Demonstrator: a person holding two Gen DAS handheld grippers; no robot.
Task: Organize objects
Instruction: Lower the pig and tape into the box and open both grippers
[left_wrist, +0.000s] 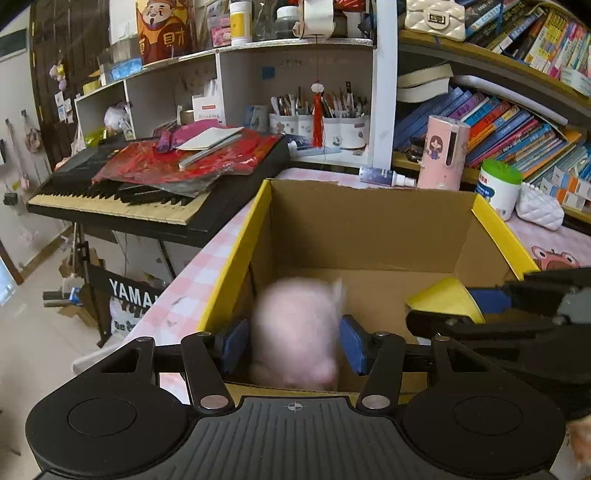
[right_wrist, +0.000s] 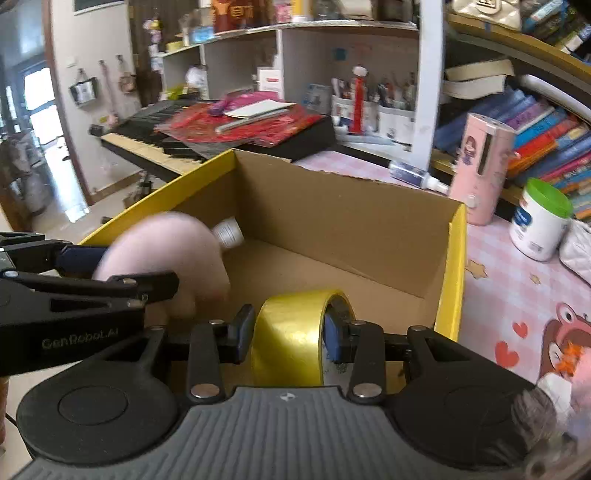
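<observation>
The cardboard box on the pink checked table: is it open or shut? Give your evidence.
Open. The cardboard box has no lid over it, so its brown floor shows; the right gripper holds a yellow tape roll over it.

Black keyboard (left_wrist: 122, 195) (red wrapping piled on top), crowded bookshelf (left_wrist: 517, 122), pink checked tablecloth (right_wrist: 517, 280)

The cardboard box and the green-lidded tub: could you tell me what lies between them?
Only bare pink checked tablecloth separates the cardboard box from the green-lidded tub, seen in the right wrist view.

The pink soft object (left_wrist: 295, 332) is smeared by motion blur, so its form cannot be made out. The lower part of the yellow tape roll (right_wrist: 291, 336) is hidden behind the right claw's (right_wrist: 288, 338) body. The cardboard box's (left_wrist: 369, 221) near wall is largely covered.
</observation>
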